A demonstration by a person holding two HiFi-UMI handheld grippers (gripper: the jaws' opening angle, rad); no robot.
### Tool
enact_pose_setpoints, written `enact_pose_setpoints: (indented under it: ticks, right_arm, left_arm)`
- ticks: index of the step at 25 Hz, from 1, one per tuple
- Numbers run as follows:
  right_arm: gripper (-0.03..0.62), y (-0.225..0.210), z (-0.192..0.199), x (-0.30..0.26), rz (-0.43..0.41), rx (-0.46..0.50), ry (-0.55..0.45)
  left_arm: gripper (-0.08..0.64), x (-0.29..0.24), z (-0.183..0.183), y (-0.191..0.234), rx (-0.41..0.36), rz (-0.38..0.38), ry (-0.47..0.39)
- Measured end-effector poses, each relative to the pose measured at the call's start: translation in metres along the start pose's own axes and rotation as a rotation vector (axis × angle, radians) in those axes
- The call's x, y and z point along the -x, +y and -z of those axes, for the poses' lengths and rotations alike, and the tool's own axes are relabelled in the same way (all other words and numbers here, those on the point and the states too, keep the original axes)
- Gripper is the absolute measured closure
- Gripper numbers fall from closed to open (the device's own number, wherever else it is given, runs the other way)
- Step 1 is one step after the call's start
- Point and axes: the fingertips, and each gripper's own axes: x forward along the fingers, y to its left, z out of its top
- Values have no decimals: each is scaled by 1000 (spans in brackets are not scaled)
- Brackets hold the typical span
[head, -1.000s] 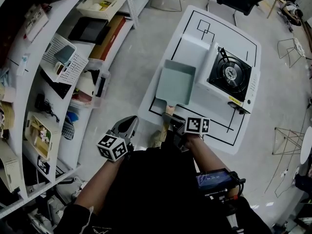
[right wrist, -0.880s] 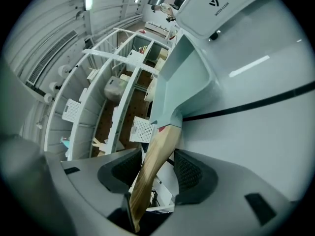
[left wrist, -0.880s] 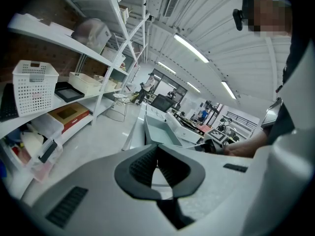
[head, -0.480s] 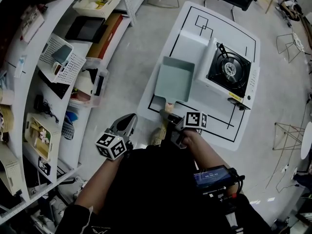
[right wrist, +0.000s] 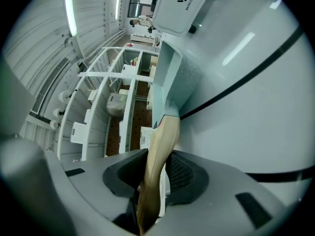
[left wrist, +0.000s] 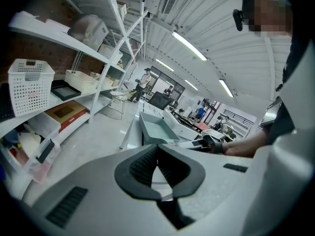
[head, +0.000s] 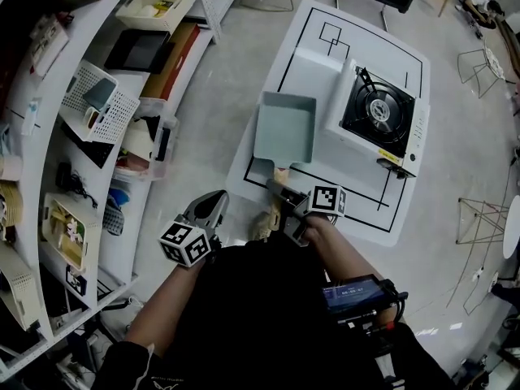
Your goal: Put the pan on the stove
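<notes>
Head view showed one pale green pan (head: pixel 284 127) lying flat on the one white table (head: pixel 357 210), just left of the one stove (head: pixel 380 119) and not on it. The burner was bare. You had two grippers in play. Your right gripper (head: pixel 280 192) reached over the table's near edge to the pan's one wooden handle (right wrist: pixel 160 151). In the right gripper view its jaws were closing on that handle, which ran between the two pads and appeared to touch both. Your left gripper (head: pixel 214 201) hung off the table, over the floor between the table and the shelves (head: pixel 97 136). In the left gripper view its jaw tips met and nothing sat between them.
</notes>
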Motion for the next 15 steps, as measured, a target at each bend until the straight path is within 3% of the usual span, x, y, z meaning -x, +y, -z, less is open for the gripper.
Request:
enact_pose_setpoints:
  ticks: [15]
  right_arm:
    - [466, 6, 5, 7, -41, -12, -7]
  left_arm:
    - [551, 2, 5, -8, -14, 18, 4]
